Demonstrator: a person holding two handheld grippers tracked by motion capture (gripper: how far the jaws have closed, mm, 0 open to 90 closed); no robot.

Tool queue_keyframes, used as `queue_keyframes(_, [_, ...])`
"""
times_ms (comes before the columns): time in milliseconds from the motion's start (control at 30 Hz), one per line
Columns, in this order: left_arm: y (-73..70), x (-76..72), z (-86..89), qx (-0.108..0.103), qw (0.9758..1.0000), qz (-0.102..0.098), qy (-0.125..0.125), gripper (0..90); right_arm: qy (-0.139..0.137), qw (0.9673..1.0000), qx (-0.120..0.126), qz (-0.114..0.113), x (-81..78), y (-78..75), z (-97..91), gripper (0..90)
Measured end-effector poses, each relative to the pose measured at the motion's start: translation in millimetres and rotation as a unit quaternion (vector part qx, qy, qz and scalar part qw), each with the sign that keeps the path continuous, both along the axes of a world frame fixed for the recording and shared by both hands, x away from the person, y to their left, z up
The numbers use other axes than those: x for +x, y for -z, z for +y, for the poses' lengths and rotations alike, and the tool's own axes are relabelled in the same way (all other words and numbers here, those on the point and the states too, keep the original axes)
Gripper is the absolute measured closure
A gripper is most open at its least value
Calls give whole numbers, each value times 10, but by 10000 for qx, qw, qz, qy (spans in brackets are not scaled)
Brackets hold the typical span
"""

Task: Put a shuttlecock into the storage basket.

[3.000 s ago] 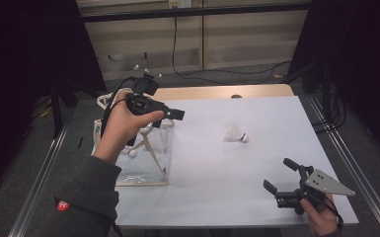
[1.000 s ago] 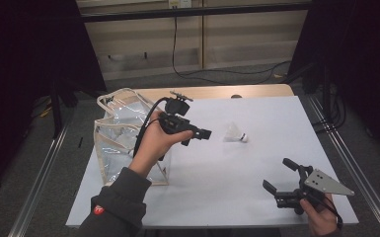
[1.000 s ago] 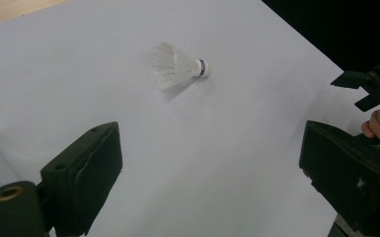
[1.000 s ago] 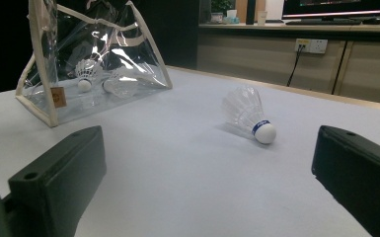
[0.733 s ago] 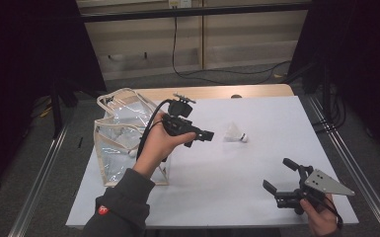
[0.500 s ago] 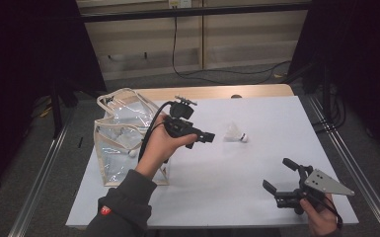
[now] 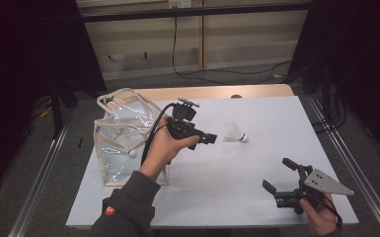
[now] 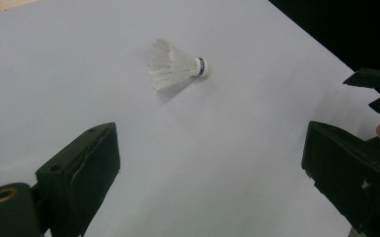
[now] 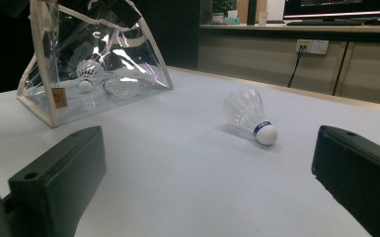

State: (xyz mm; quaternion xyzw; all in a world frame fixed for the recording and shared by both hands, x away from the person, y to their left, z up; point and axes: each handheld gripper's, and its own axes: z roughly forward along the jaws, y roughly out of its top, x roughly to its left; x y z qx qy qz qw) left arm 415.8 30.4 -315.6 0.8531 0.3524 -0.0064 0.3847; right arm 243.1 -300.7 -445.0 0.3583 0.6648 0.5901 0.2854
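Observation:
A white shuttlecock (image 7: 235, 133) (image 8: 174, 64) (image 9: 249, 116) lies on its side on the white table top (image 7: 256, 168), cork end to the right. My left gripper (image 7: 212, 138) (image 8: 212, 173) hovers just left of it, open and empty, jaws pointing at it. A clear plastic bag with beige trim (image 7: 123, 136) (image 9: 94, 59) stands at the table's left; two shuttlecocks (image 9: 106, 81) lie inside. My right gripper (image 7: 279, 176) (image 9: 207, 182) rests open near the front right corner, well short of the shuttlecock.
The table's wooden far edge (image 7: 212, 92) borders a floor with a black cable. Metal rails (image 7: 44, 168) run along both sides. Dark curtains stand left and right.
My left gripper has moved from above the bag rightward across the table toward the shuttlecock. The right gripper has stayed still.

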Motion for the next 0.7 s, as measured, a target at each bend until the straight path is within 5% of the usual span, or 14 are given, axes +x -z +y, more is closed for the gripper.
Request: queue_keyframes(700, [206, 14, -115, -19, 10000, -26, -91, 75, -31, 10000, -12, 6, 14, -5, 16, 1])
